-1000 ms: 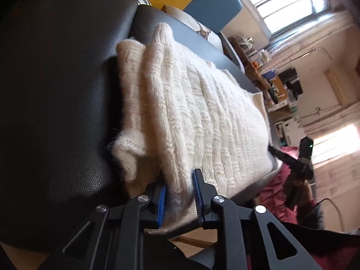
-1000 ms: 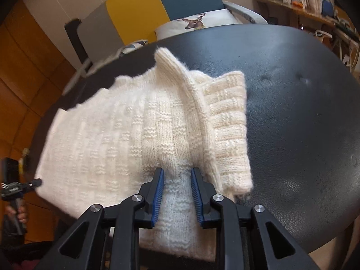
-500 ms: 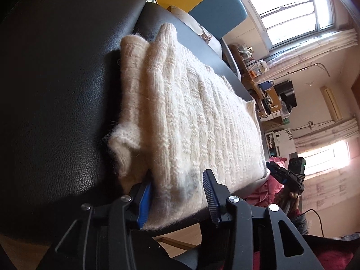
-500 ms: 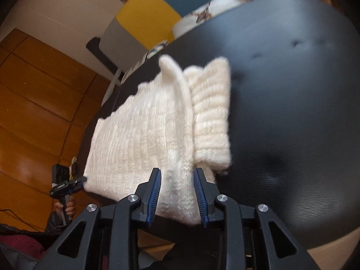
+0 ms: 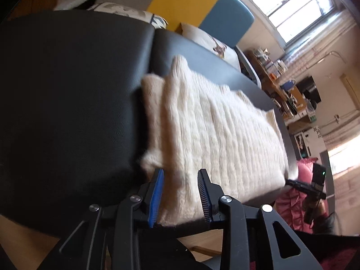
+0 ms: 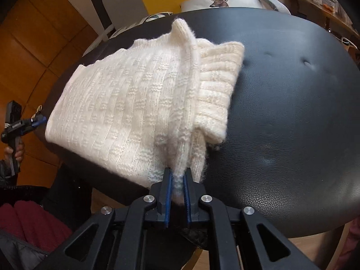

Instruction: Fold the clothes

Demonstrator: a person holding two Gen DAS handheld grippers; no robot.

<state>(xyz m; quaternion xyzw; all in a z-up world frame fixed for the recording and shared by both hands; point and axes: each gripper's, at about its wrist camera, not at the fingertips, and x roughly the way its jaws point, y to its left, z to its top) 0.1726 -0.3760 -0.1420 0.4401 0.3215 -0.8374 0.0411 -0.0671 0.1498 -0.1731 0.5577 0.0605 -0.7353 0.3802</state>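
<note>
So there's a cream knitted sweater point(image 6: 135, 103) lying folded on a black padded seat point(image 6: 292, 103), with a ribbed cuff or hem point(image 6: 220, 85) sticking out on the right side of the pile as the right wrist view has it.

The right gripper point(image 6: 177, 177) has its jaws pinched almost together on the near edge of the sweater; a bunched bit of knit is squeezed between the blue pads, and the rest of the garment spreads away ahead and to the left of the jaws.

The left gripper point(image 5: 181, 180) is at the other near corner. Its jaws stand moderately apart and are closing, with the sweater's edge sitting between them. The fabric fills most of the gap, but I can't tell if both pads actually press on it. The picture's a bit motion-blurred there.

Beyond the seat ahead of both jaws there's a yellow and blue chair back point(image 5: 198, 2) and a deer cushion point(image 6: 220, 0).
</note>
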